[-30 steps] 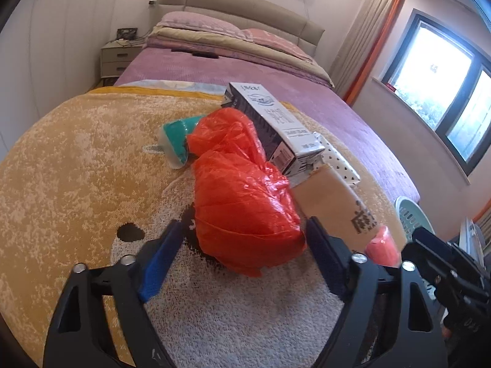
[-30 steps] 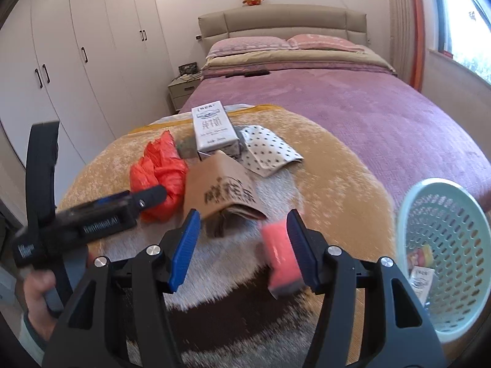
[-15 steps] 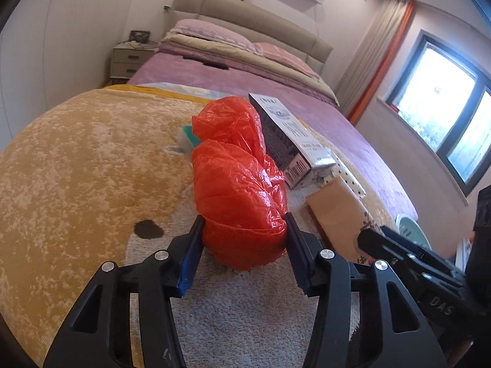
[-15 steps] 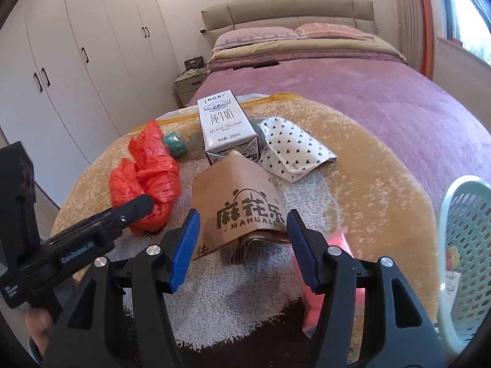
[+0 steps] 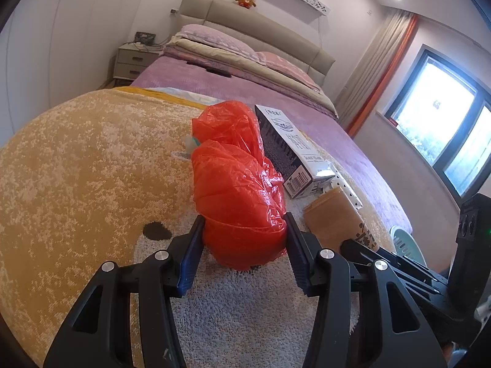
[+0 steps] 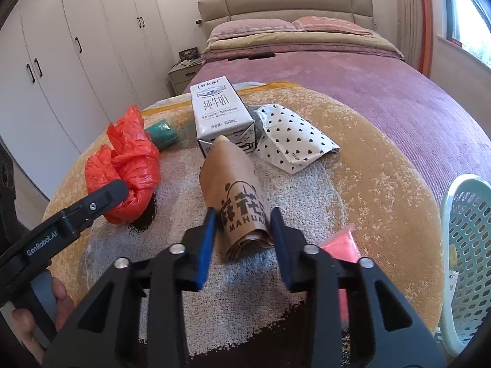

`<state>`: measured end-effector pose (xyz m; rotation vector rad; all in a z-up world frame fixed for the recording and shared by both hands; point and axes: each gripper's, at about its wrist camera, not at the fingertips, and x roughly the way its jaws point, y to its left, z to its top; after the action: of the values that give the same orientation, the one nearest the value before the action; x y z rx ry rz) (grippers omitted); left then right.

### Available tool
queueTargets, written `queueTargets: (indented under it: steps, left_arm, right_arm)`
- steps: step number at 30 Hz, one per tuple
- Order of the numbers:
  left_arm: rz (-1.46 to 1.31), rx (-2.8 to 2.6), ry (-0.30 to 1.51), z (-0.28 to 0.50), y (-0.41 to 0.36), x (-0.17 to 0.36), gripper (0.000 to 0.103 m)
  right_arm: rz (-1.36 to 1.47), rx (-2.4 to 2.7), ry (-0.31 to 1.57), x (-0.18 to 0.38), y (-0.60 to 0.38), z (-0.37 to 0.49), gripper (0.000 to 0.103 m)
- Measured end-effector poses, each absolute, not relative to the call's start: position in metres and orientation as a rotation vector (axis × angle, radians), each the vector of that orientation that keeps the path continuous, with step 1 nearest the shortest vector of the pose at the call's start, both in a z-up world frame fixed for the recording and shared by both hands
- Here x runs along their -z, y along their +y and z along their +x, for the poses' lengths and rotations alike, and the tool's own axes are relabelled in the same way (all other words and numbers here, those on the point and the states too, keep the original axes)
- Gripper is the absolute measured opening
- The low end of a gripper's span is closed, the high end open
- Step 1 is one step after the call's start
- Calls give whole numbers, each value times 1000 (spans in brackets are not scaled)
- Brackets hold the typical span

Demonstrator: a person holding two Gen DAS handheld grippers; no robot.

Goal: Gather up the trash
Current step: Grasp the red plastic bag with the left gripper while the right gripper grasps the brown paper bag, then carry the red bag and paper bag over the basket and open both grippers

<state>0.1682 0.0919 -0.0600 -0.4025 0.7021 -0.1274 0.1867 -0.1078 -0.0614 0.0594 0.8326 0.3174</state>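
Note:
An orange plastic bag (image 5: 236,196) lies crumpled on a round yellow and white rug (image 5: 76,168). My left gripper (image 5: 244,217) is shut on its near end, both blue pads pressing into the plastic. In the right wrist view the same orange bag (image 6: 125,168) sits at the left with the left gripper's fingers (image 6: 92,205) on it. My right gripper (image 6: 244,211) is closing its jaws on the near end of a rolled brown paper bag (image 6: 233,178), with the pads against its sides. A white milk carton (image 6: 218,113) lies just behind it.
A white packet with black hearts (image 6: 291,141) lies right of the carton and a teal cup (image 6: 162,132) left of it. A pink packet (image 6: 340,245) rests by my right finger. A pale green basket (image 6: 466,245) holding some litter stands at the right edge. The bed (image 6: 353,76) is behind.
The left jaws have closed from wide open onto the orange bag. My right gripper moved from the pink packet over to the brown paper bag, and its jaws narrowed around it.

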Motion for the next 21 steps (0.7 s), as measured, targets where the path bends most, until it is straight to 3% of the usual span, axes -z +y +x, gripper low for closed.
queueTargets:
  steps: [21]
  left_arm:
    - [-288,259,642,134,33,16,46]
  right_arm:
    - [123,-276,708,17,-164,123,22]
